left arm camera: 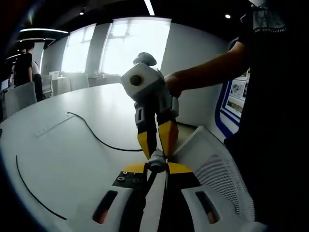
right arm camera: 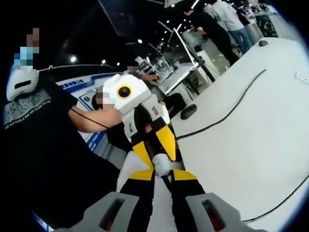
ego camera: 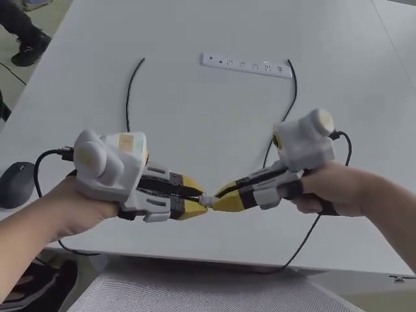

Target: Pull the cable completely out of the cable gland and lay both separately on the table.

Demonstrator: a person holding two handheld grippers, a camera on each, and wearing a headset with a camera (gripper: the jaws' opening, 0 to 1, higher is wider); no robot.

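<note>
— Where is the cable gland right now?
— You are holding the cable gland [ego camera: 207,200] in the lower middle of the frame. It is hanging clear of the tabletop [ego camera: 195,130], near its front edge, with both grippers meeting on it tip to tip.
— And what are my fingers doing?
— Your left gripper [ego camera: 197,204] is pointing in from the left, its fingers clamping one end of the gland. Your right gripper [ego camera: 220,201] is pinching the other end. In the left gripper view, a dark stretch of cable [left arm camera: 150,179] is running back from the gland between your fingers.
</note>
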